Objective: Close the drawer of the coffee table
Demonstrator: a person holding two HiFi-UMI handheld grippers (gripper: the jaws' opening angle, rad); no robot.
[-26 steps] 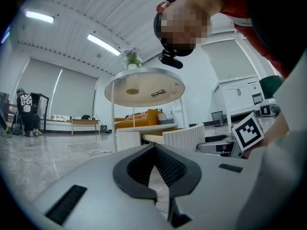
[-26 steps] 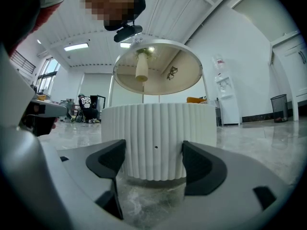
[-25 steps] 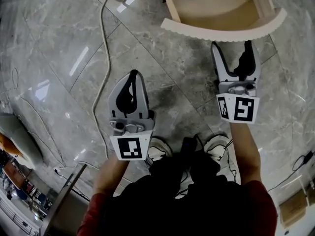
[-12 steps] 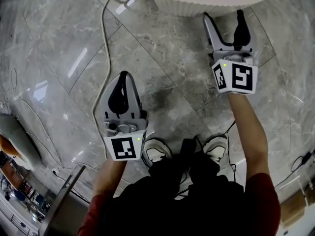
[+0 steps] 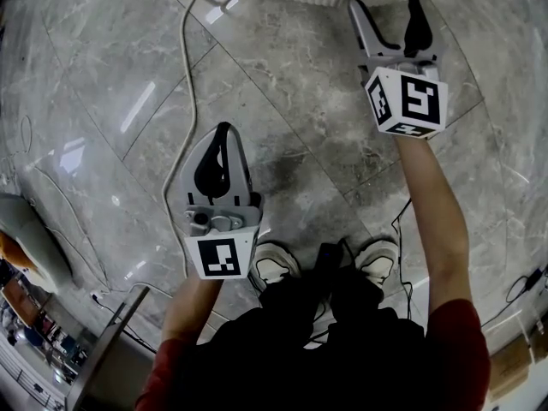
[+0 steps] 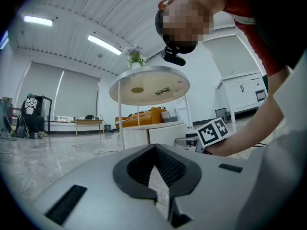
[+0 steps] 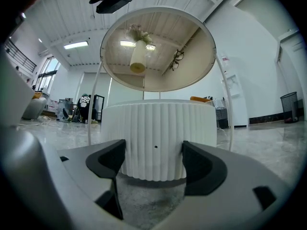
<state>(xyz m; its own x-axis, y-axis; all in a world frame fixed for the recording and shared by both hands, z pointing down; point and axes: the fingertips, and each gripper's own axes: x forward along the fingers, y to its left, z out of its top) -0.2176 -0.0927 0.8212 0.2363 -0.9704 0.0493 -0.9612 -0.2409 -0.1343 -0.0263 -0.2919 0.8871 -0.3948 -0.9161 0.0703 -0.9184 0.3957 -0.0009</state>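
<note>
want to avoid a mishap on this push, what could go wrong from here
1. The right gripper meets the curved, ribbed drawer front with jaws open; it could slide off sideways.
2. A hard shove might shake the glass top, where a vase and glasses sit.
3. A cable lies on the floor near the left gripper; a step that way could snag it.

Red sleeves [image 5: 164, 382], black trousers [image 5: 342, 341], white shoes [image 5: 272, 262], grey left hand-held gripper [image 5: 224, 132], right hand-held gripper [image 5: 385, 3]
</note>
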